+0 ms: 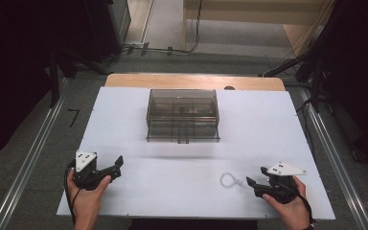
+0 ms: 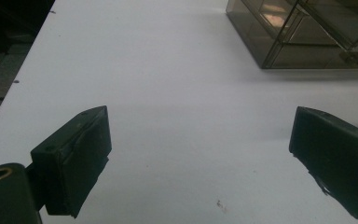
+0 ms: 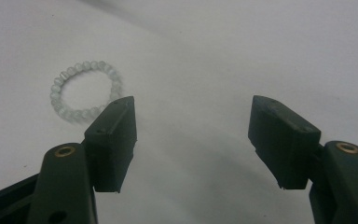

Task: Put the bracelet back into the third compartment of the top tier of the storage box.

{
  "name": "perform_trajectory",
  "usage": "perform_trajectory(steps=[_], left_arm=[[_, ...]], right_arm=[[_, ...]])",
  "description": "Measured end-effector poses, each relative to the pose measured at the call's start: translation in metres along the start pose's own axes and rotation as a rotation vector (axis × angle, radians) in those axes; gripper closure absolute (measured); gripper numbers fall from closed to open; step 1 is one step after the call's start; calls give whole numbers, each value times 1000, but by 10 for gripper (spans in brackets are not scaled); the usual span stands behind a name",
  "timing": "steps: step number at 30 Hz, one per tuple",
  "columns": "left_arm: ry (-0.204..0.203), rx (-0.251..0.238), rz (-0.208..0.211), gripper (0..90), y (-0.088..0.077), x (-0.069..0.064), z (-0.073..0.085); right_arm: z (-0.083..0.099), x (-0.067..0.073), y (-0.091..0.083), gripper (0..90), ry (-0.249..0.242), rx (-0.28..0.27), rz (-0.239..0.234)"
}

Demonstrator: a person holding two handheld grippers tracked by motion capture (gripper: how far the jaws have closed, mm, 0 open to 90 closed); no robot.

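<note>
A bracelet [image 1: 228,180] of small, round, pale glassy beads lies flat on the white tabletop [image 1: 139,120] as a neat ring with a short tail. It sits well in front of the box [image 1: 182,115], toward the near edge, off to the box's right.

The right gripper [image 1: 256,176] is just beside the bracelet, on the side away from the box's centre line, with its tips pointing at the beads. In the right gripper view the bracelet [image 3: 85,92] lies beyond and to the left of the left-hand finger [image 3: 113,142], outside the gap; the matte black, blocky fingers stand wide apart with only bare tabletop between them.

The left gripper [image 1: 116,167] rests on the tabletop in front of the box and to its left, well apart from the bracelet. Its chunky black fingers [image 2: 77,158] are spread wide over smooth white surface.

The box is smoky, see-through plastic, rectangular, with inner dividers and a drawer front facing the person.
</note>
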State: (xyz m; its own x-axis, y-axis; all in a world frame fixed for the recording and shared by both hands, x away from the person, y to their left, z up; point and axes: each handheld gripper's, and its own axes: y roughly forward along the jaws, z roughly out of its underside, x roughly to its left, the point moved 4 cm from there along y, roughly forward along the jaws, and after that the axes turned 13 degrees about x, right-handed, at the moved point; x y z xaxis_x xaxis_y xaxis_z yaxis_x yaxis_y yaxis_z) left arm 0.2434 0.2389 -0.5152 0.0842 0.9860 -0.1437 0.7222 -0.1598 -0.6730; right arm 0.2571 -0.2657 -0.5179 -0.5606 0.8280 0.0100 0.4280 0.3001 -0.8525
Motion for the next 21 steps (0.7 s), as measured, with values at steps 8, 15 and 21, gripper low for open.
perform_trajectory(steps=[8, 15, 21], left_arm=[[0, 0, 0, 56, 0, 0, 0], [0, -1, 0, 56, 0, 0, 0], [0, 0, 3, 57, 0, 0, 0]], right_arm=[[-1, 3, 1, 326, -5, 0, -14], [-1, 6, 3, 353, -14, 8, -28], [-2, 7, 4, 390, -20, 13, -33]])
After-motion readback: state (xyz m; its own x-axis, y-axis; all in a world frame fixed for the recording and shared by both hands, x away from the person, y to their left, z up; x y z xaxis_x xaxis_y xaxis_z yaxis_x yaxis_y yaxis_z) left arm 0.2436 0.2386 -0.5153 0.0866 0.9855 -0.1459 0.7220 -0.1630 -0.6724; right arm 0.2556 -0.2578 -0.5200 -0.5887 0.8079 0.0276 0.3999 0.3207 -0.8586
